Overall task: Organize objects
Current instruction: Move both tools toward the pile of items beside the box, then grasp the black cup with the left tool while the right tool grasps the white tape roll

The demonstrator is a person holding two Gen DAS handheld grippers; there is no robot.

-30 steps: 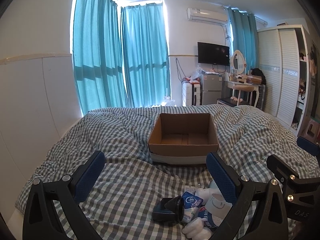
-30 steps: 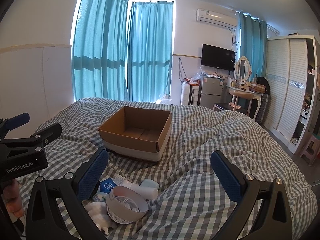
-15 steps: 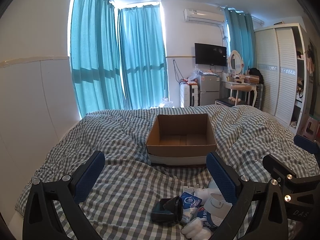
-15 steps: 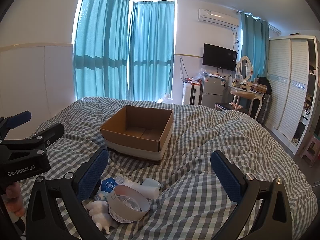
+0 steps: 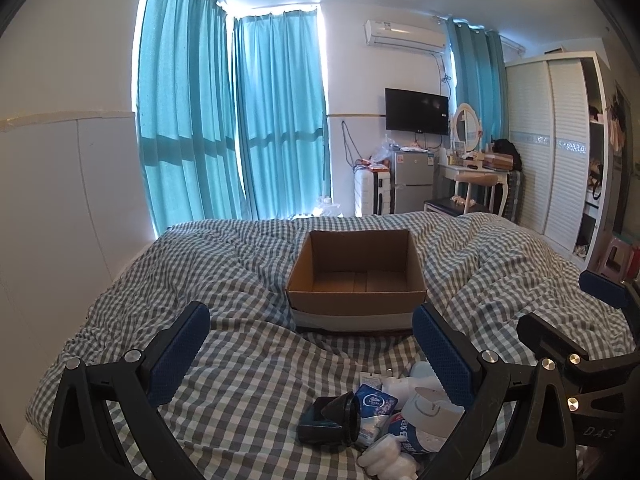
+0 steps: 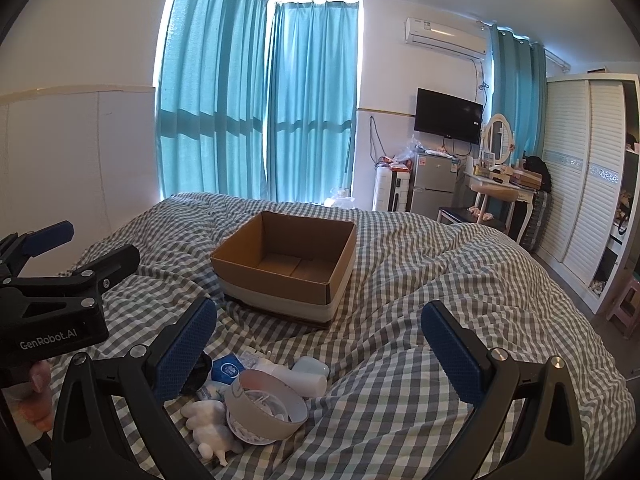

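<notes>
An open, empty cardboard box [image 5: 356, 276] [image 6: 286, 264] stands on the checked duvet. Nearer me lies a pile: a black cup-like object [image 5: 330, 420], a blue tissue packet [image 5: 374, 404] [image 6: 227, 369], a white round container [image 6: 266, 412] [image 5: 430, 412], a white plush toy [image 6: 210, 430] [image 5: 386, 458] and pale bottles [image 6: 306, 376]. My left gripper [image 5: 310, 350] is open and empty above the bed, with the pile near its right finger. My right gripper [image 6: 320, 344] is open and empty, with the pile by its left finger. The left gripper also shows at the left of the right wrist view [image 6: 52, 264].
The checked duvet [image 6: 440, 280] covers the whole bed in folds. A white wall panel [image 5: 60, 200] runs along the left. Beyond the bed are teal curtains [image 5: 240, 128], a small fridge [image 6: 434, 176], a dressing table [image 6: 500, 188] and a white wardrobe [image 6: 584, 184].
Both views have drifted slightly; the box sits a little lower in the left wrist view. Both grippers stay open and nothing on the bed has moved.
</notes>
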